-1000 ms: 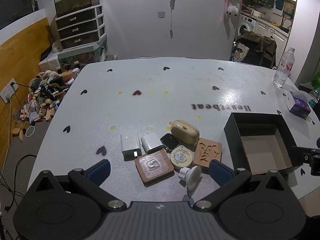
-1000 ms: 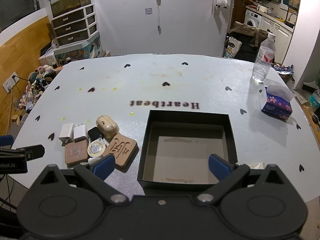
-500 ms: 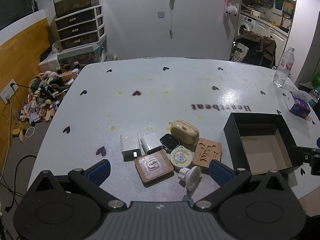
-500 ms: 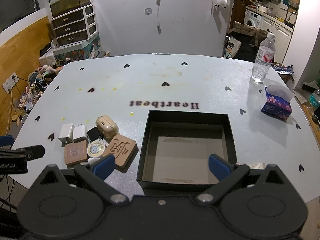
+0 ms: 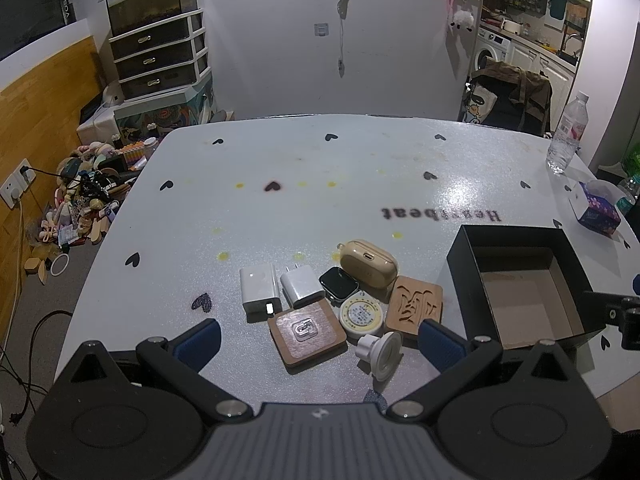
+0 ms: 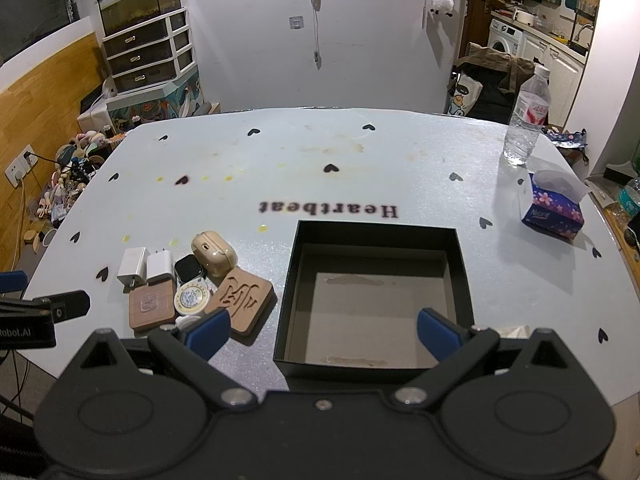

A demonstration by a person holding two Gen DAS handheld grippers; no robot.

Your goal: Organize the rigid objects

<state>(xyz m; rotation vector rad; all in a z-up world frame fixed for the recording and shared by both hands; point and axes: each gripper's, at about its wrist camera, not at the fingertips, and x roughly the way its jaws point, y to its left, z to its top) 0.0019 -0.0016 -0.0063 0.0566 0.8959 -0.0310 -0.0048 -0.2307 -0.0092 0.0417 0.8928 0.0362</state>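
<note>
The table (image 5: pixel 360 200) has a glossy, faintly glittery white surface. On it, the two coasters (image 5: pixel 414 306) look like matt carved wood, beside smooth white plastic chargers (image 5: pixel 258 288) and a matt black box (image 6: pixel 376 280).

Left gripper (image 5: pixel 319 339) hangs wide open over the clutter. Wooden coaster (image 5: pixel 306 331) and white knob (image 5: pixel 381 352) sit between its fingers. Black box (image 5: pixel 460 258) right.

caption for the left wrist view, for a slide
Open left gripper hovers over a cluster of small gadgets beside an empty black box on the table.
</note>
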